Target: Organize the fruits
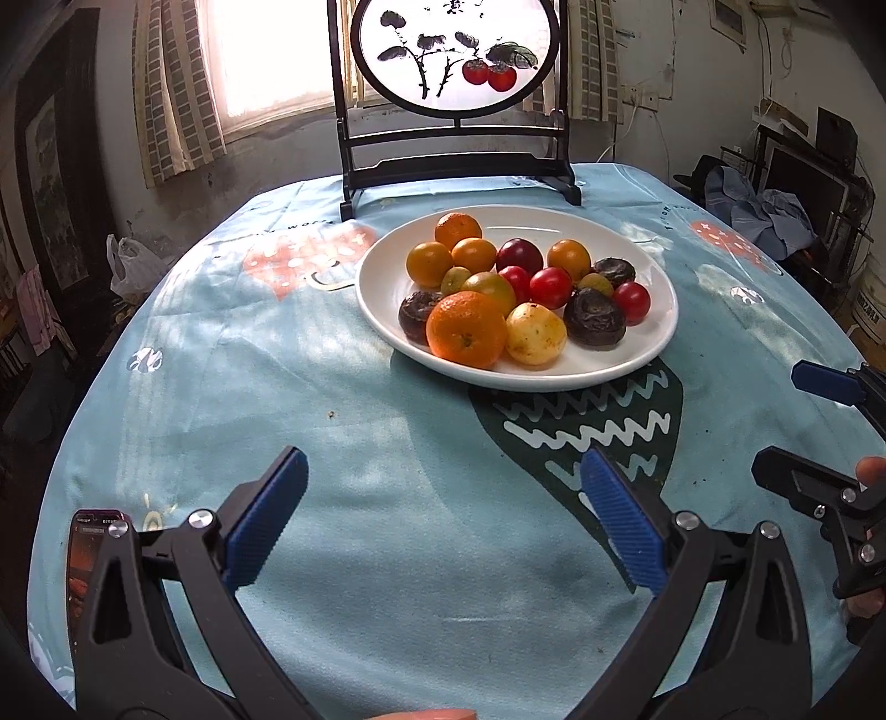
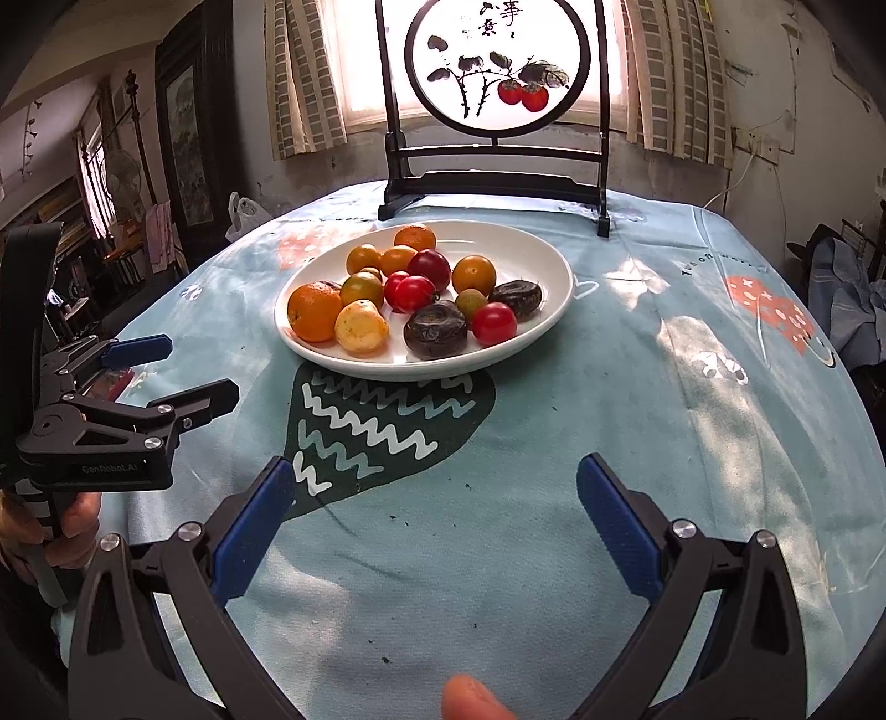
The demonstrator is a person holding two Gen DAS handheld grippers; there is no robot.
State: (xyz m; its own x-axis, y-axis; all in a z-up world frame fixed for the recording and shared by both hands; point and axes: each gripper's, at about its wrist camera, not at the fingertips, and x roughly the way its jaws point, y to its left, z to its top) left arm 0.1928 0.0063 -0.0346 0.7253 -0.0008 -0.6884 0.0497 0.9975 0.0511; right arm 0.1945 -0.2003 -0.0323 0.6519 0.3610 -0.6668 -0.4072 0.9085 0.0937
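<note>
A white glossy plate [image 1: 382, 310] is sitting in the upper middle of both frames, piled with small round fruits: a dimpled large orange [image 1: 467, 329] at its near rim, a pale yellow speckled fruit [image 1: 536, 335] touching it on the right, smooth red cherry tomatoes [image 1: 550, 287] in the centre, smaller oranges [image 1: 458, 230] toward the far rim, and dark wrinkled flattened fruits [image 1: 595, 318] along the right. The plate is resting on the worktop, which is wearing a light blue cloth [image 1: 332, 421] printed with orange hearts, a dark green shape crossed by white zigzags, and small lettering too warped to read. Behind the plate a dark wooden stand is holding a round translucent screen [image 1: 454, 50] painted with two red fruits, black leaves and brush characters. The left gripper [image 1: 443, 518] is hovering low in its own frame, its ribbed blue pads spread wide over bare cloth with nothing between them; seen from the right wrist camera, its black body is showing the marking "GenRobot.AI". The right gripper [image 2: 434, 520] is likewise hanging apart and empty, well short of the plate. A phone [image 1: 88, 554] is lying at lower left.
</note>
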